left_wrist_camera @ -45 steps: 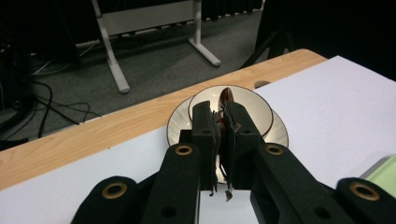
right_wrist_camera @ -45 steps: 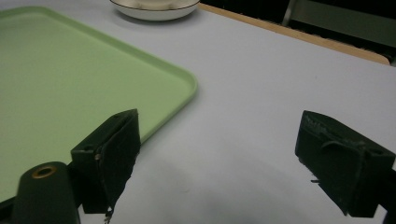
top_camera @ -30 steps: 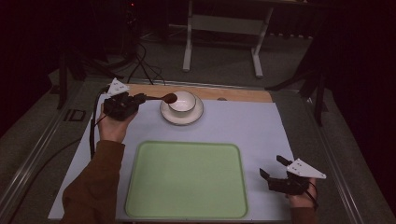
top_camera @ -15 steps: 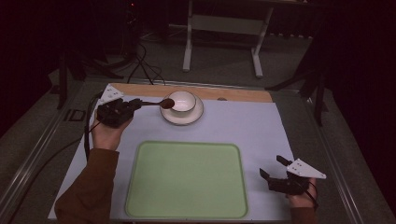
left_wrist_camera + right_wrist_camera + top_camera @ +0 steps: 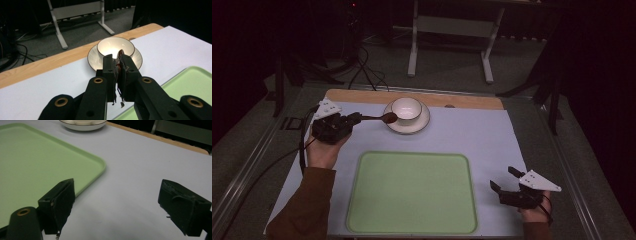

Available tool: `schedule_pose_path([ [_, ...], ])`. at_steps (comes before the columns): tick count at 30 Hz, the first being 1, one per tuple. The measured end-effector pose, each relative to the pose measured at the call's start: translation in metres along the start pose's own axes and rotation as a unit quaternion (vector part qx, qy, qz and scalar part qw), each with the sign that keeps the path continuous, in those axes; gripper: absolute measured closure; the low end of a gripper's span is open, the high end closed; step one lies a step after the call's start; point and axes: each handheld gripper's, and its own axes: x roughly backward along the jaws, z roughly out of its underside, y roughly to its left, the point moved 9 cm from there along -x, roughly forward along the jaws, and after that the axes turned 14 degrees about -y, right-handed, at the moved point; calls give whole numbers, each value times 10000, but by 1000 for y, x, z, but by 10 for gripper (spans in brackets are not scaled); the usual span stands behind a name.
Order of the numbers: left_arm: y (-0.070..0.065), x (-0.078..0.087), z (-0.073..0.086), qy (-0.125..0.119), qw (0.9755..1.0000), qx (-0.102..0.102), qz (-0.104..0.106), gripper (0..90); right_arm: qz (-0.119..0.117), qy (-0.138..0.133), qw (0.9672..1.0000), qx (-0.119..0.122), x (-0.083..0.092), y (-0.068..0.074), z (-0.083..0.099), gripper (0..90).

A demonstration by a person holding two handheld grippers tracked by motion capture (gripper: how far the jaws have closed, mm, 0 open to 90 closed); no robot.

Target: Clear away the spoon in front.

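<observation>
The left gripper (image 5: 117, 65) clamps a dark brown wooden spoon (image 5: 382, 118), hiding its handle; the bowl end points right, over the white saucer's (image 5: 422, 123) rim. The right gripper (image 5: 507, 180) gapes empty.

Spoon (image 5: 121, 53): in the left gripper view its handle is hidden between the closed jaws, and only a sliver of the dark bowl end shows above them, against the white cup (image 5: 115, 47). Saucer (image 5: 83, 125) and green tray (image 5: 37, 157): both cut off by the right gripper view's edges. Right hand (image 5: 534, 212): cut by the high view's bottom edge.
</observation>
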Motion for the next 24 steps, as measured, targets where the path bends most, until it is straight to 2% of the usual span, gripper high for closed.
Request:
schedule_pose_path([
  [11, 1, 11, 12, 90, 10000, 33, -25, 839, 6, 6, 10000, -10, 0, 0, 0, 139],
  [24, 4, 25, 34, 262, 9995, 139, -67, 839, -1, 10, 10000, -3, 0, 0, 0, 139],
])
